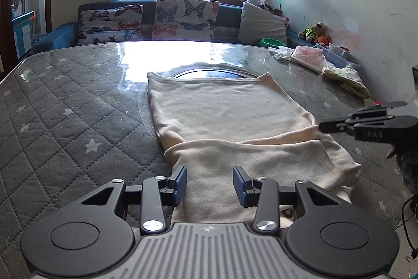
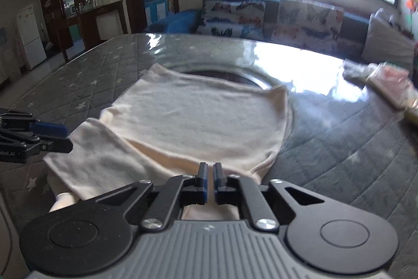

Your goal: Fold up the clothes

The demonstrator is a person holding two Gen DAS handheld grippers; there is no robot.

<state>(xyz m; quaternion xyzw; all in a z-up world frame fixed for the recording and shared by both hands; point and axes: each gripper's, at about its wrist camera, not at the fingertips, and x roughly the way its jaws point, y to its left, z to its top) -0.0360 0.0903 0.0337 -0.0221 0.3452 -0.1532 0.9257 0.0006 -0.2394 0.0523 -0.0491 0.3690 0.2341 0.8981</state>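
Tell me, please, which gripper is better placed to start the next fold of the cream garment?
Probably the left gripper: its jaws stand open over the near edge of the cream garment, ready to pinch. The right gripper is nearly closed, apparently holding nothing, at the right edge.

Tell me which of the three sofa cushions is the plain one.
The grey cushion at the window-side right end. The two cushions left of it both carry butterfly prints.
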